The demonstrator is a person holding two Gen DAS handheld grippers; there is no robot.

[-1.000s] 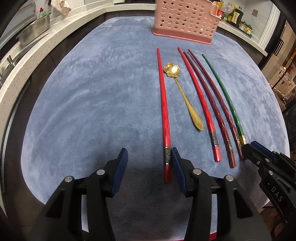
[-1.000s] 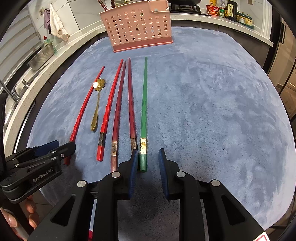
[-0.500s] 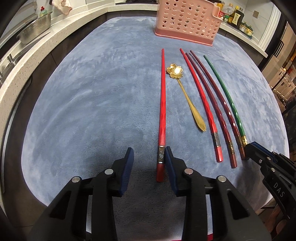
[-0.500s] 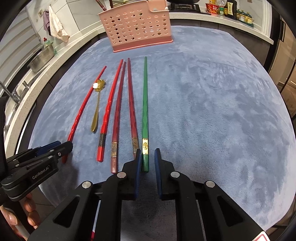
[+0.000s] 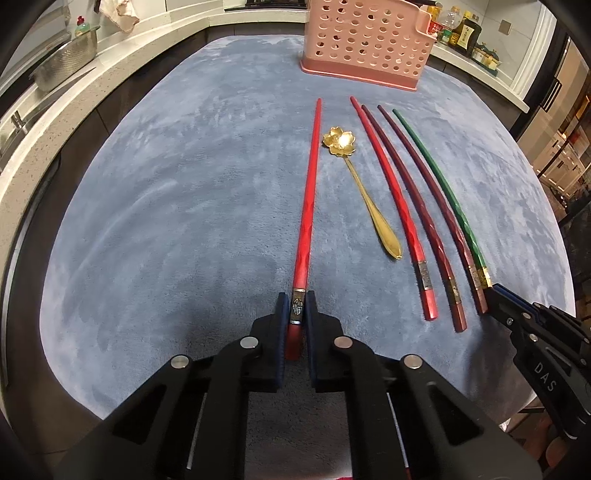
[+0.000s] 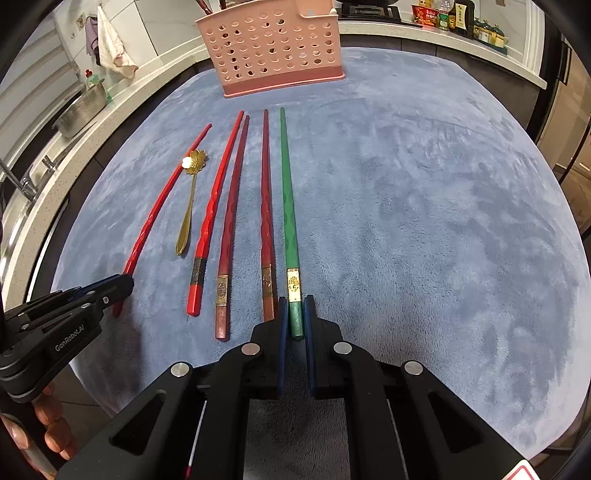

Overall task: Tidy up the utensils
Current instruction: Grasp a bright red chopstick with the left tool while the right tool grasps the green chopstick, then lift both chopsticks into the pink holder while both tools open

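Several chopsticks and a gold flower-bowled spoon (image 5: pixel 365 195) lie side by side on a blue-grey mat (image 5: pixel 166 203). In the left wrist view my left gripper (image 5: pixel 296 295) is closing its jaws on the near end of the leftmost red chopstick (image 5: pixel 308 192), pads against its metal band. In the right wrist view my right gripper (image 6: pixel 295 300) is shut on the near end of the green chopstick (image 6: pixel 288 206), the rightmost one. Both chopsticks still rest flat on the mat. Between them lie the spoon (image 6: pixel 188 210), a bright red chopstick (image 5: pixel 391 195) and two dark red ones (image 5: pixel 417 199).
A pink perforated utensil basket (image 5: pixel 365 40) stands at the mat's far edge. A white counter curves round the back, with a metal colander (image 5: pixel 66 62) on the left and bottles (image 5: pixel 465 33) on the right. A person's fingers (image 6: pixel 51 424) show at lower left.
Both grippers closed in: the left one narrowed from wide open onto the red chopstick's end, which swung straight between the pads. The right one closed onto the green chopstick.
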